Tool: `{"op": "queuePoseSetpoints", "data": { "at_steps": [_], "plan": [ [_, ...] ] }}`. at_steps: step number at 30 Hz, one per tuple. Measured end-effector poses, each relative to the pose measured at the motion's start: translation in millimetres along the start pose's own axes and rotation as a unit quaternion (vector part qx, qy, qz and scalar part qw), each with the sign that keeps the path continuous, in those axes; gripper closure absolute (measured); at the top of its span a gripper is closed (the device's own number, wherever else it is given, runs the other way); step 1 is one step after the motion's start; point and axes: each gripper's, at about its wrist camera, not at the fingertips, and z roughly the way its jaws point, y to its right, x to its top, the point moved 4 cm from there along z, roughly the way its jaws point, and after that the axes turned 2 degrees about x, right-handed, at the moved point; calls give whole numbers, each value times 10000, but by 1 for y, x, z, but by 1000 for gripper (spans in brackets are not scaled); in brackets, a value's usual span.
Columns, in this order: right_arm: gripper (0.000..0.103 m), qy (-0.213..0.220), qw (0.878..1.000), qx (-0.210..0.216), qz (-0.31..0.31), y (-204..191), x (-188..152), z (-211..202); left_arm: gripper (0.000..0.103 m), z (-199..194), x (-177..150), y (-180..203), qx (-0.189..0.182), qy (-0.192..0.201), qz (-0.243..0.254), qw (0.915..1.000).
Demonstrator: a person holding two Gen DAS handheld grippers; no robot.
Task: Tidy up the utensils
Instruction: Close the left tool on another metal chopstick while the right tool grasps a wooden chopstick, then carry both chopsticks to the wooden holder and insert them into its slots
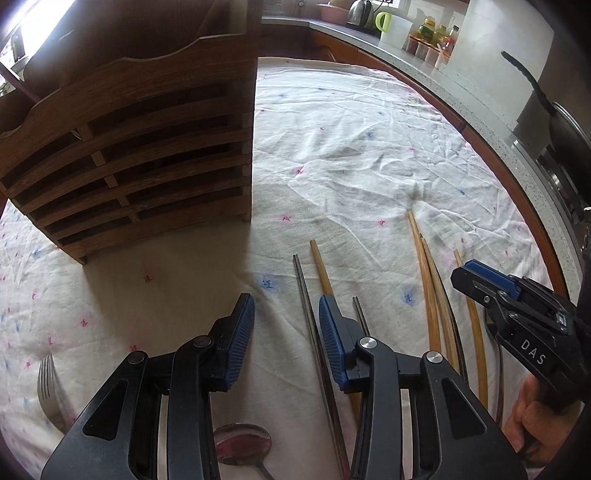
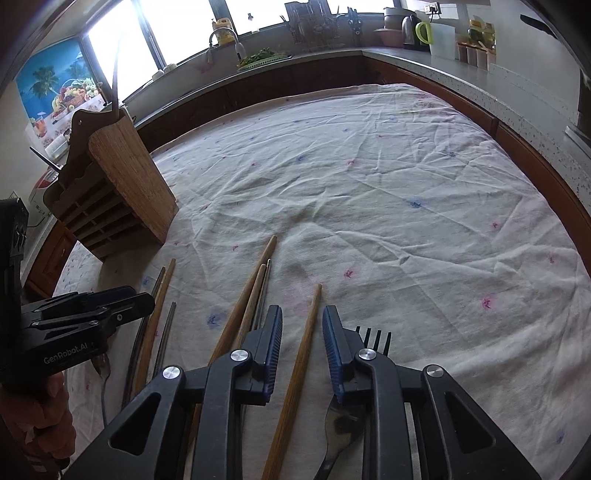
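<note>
Chopsticks, forks and a spoon lie on a cloth-covered table beside a slatted wooden utensil holder (image 1: 129, 147) (image 2: 122, 184). My left gripper (image 1: 286, 326) is open over the cloth. A metal chopstick (image 1: 301, 280) runs between its jaws close to the right finger, and a wooden chopstick (image 1: 320, 267) passes under that finger. My right gripper (image 2: 302, 328) (image 1: 480, 280) is open with a wooden chopstick (image 2: 308, 332) between its jaws; the pads stand clear of it on both sides. A fork (image 2: 373, 338) lies under its right finger. The left gripper (image 2: 142, 299) shows at the left edge of the right wrist view.
More wooden chopsticks (image 1: 428, 288) and a metal one (image 1: 359, 312) lie between the grippers. A second fork (image 1: 48, 387) and a spoon (image 1: 243, 446) lie near the front edge. A kitchen counter (image 2: 443, 62) with a kettle (image 2: 410, 27), jars and a pan (image 1: 565, 136) curves around the table.
</note>
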Motion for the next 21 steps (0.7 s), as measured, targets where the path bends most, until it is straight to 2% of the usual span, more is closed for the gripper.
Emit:
{"op": "queuePoseSetpoints", "data": {
  "at_steps": [7, 9, 11, 13, 18, 21],
  "plan": [
    [79, 30, 9998, -169, -138, -4, 1, 3, 73, 4, 1, 11, 311, 133, 373, 9987],
    [80, 55, 9994, -272, -200, -6, 0, 3, 86, 4, 1, 12, 288, 156, 418, 9986],
    [88, 57, 9989, -401, -234, -5, 1, 4, 95, 4, 1, 15, 238, 157, 452, 9986],
    [94, 52, 9989, -405, -218, -4, 1, 4, 96, 5, 1, 15, 259, 159, 469, 9984],
    [98, 21, 9999, -106, 109, 0, 3, 0, 99, 1, 1, 4, -48, 106, 116, 9999],
    [98, 107, 9998, 30, 136, -6, 4, -11, 99, -12, 1, -4, -246, 204, -82, 9995]
  ]
}}
